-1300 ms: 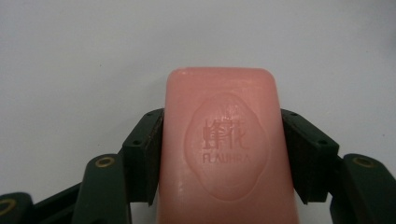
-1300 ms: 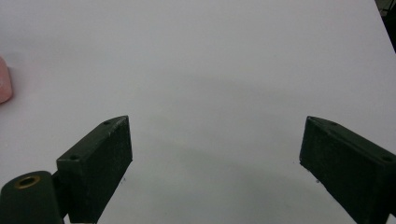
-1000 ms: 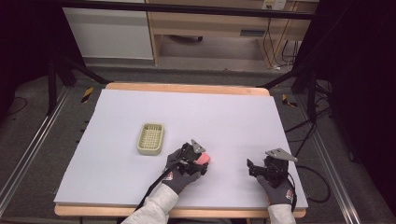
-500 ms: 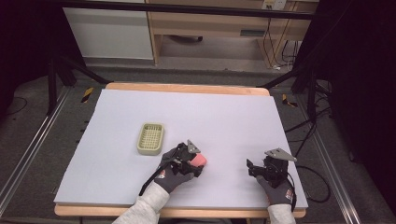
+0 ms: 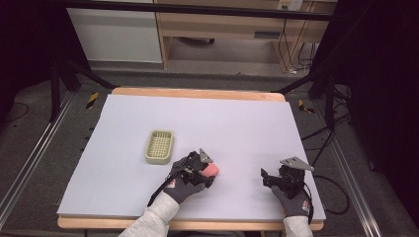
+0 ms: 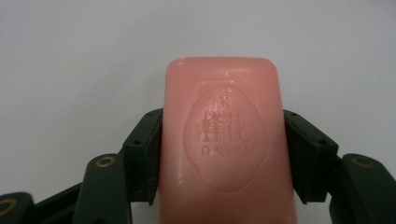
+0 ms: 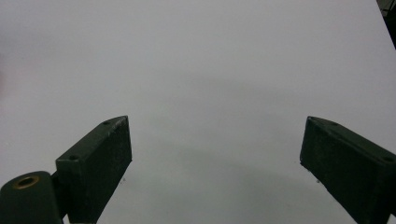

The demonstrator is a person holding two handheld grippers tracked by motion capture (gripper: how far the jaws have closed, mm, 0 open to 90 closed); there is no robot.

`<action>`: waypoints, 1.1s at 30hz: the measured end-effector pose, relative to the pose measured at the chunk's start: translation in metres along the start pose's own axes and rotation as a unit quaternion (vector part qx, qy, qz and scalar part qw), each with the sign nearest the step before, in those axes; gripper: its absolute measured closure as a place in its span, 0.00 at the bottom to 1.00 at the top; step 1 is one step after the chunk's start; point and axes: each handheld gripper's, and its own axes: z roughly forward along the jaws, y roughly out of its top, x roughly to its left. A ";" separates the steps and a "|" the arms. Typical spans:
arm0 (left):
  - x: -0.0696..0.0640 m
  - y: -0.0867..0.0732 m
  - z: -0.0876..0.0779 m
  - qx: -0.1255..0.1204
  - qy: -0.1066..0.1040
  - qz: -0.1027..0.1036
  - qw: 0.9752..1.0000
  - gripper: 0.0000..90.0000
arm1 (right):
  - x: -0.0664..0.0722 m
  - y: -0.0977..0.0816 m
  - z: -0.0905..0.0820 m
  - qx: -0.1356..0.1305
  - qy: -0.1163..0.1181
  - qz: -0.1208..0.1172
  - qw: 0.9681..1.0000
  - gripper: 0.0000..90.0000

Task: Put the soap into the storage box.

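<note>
Left gripper (image 6: 223, 154): clamped pink soap (image 6: 223, 140) | right gripper (image 7: 215, 154): jaws wide, empty | green tray (image 5: 159, 146): empty, soap delivery seemingly pending

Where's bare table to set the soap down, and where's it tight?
Free: the whole far half of the white sheet beyond the green soap dish, and the stretch between the left gripper and the right gripper. Tight: the near-left patch, where the left gripper grips the pink soap close beside the dish.

A wooden table (image 5: 197, 93) under a pale sheet (image 5: 237, 123) stands on grey floor (image 5: 59, 128), wooden shelving (image 5: 217, 29) behind.
</note>
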 end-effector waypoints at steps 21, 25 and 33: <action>0.002 0.007 -0.026 -0.017 0.003 -0.005 1.000 0.41 | -0.004 0.000 -0.001 -0.007 0.005 0.013 1.000 0.10; 0.009 0.008 -0.039 -0.032 0.010 -0.014 0.999 0.41 | -0.003 0.001 0.000 -0.006 -0.001 0.010 1.000 0.10; 0.016 0.007 -0.051 -0.042 0.014 -0.023 0.999 0.41 | -0.003 0.000 -0.002 -0.006 -0.010 0.009 1.000 0.10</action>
